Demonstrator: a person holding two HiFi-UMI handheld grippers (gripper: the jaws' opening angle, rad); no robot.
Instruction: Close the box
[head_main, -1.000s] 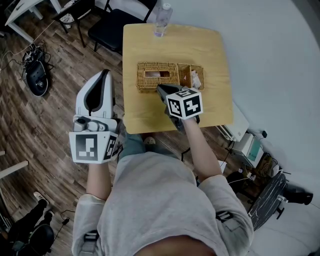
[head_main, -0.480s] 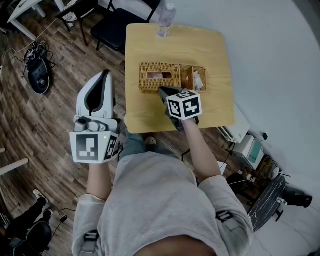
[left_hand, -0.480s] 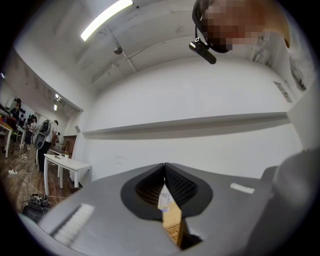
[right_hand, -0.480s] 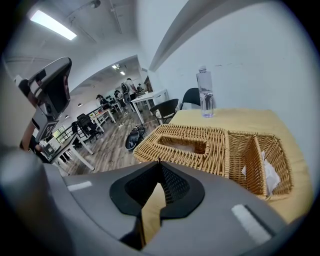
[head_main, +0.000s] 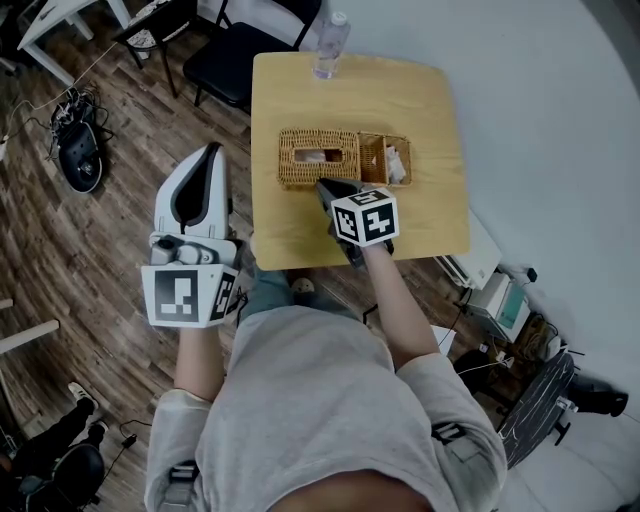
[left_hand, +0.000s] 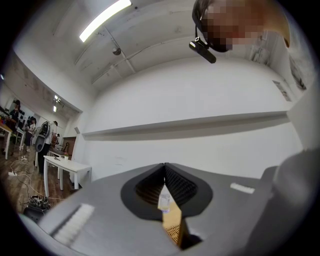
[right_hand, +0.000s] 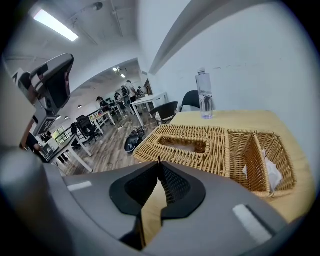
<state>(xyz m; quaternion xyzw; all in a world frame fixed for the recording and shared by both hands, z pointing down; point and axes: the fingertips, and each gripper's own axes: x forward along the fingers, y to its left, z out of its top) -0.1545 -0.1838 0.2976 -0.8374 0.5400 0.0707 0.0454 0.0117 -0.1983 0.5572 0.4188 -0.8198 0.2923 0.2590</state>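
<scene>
Jaws of the right gripper (head_main: 322, 186), mid-frame, have just eased open slightly, tips nearly meeting, empty, close to the wicker tissue box (head_main: 296, 170).

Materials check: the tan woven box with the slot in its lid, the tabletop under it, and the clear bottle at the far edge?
Tan woven box: looks like wicker or rattan, matte; the basket weave is plain to see.
Tabletop: likely light wood or wood laminate; smooth, even yellowish surface.
Clear bottle: probably plastic; see-through and glossy.

Head view steeply down; right gripper view low, near; both show wicker box (head_main: 296, 171).
</scene>
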